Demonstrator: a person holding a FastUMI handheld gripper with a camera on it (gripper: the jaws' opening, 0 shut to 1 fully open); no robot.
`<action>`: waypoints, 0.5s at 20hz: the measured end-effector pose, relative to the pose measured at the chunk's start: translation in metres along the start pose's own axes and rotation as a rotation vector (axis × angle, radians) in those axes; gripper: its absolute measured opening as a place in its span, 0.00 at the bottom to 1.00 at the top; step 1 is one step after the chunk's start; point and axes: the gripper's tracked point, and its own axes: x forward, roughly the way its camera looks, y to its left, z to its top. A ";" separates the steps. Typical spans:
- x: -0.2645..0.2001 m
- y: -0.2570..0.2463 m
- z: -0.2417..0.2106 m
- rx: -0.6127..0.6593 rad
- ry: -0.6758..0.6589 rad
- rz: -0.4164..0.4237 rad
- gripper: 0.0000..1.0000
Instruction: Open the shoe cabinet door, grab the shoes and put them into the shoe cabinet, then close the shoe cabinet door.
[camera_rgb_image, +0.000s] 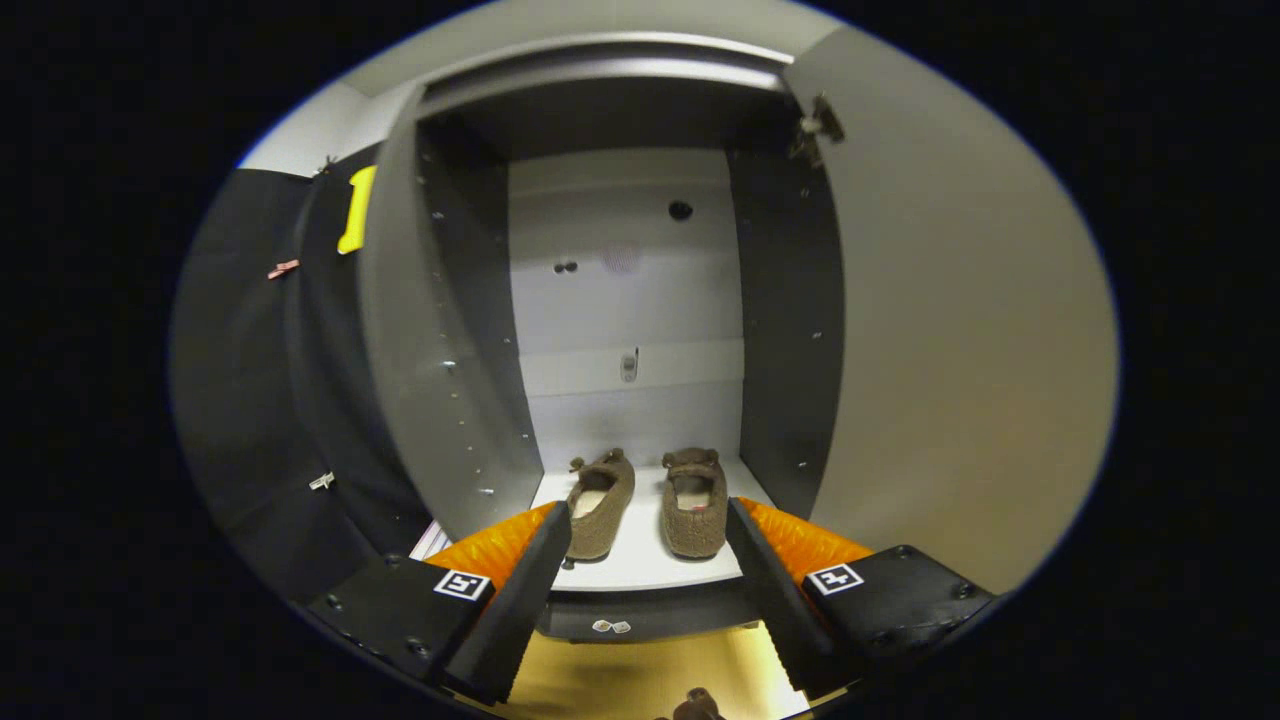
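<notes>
With both shoes (648, 503) sitting on the cabinet floor (640, 565) just beyond my fingertips, I hold the gripper (648, 555) wide open and empty. Placing looks done; next I must reach the open door (960, 330) beside my right finger and swing it shut.

Both slippers sit inside the open shoe cabinet (640, 300), and your gripper (648, 525) is empty.

You have the fingers (520, 590) spread wide in the lower middle of the frame, gripping nothing. Between and just beyond their tips, two brown fuzzy slippers rest side by side on the white bottom shelf (640, 570): the left slipper (600, 503), the right slipper (694, 500), toes toward you. The cabinet door (960, 330) stands swung open at right.
</notes>
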 end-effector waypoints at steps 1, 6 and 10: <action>-0.019 0.001 0.003 -0.006 -0.030 0.000 0.99; -0.082 -0.008 -0.008 0.015 -0.044 0.012 0.99; -0.143 -0.035 -0.014 0.035 -0.044 0.007 0.99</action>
